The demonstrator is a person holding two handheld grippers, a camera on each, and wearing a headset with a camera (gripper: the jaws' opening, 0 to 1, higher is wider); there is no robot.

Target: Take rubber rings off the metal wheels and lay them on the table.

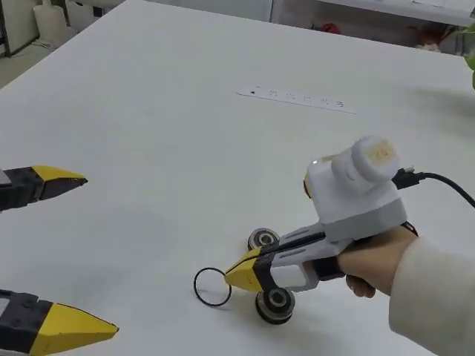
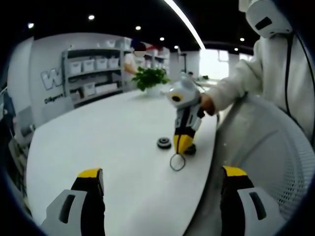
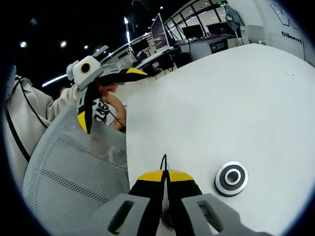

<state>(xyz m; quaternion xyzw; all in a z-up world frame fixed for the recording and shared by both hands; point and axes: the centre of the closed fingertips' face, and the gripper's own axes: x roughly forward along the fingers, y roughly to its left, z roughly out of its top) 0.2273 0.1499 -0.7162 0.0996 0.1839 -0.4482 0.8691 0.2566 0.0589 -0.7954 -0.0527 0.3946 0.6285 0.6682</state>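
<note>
My right gripper (image 1: 239, 276) lies low over the white table (image 1: 185, 133) with its jaws shut on a thin black rubber ring (image 1: 211, 287), which sticks out to the left of the tips. Two metal wheels flank it: one (image 1: 263, 239) just behind, one (image 1: 274, 304) in front under the jaws. In the right gripper view the ring (image 3: 164, 161) shows as a thin line rising from the closed tips (image 3: 165, 177), with a wheel (image 3: 231, 178) to the right. My left gripper (image 1: 82, 252) is open at the left edge, far from the wheels, nothing between its jaws (image 2: 162, 174).
A white power strip (image 1: 297, 99) lies further back on the table. A mesh chair (image 2: 266, 142) stands at the near table edge. A potted plant (image 2: 150, 77) sits at the far end. Shelving stands beyond the table.
</note>
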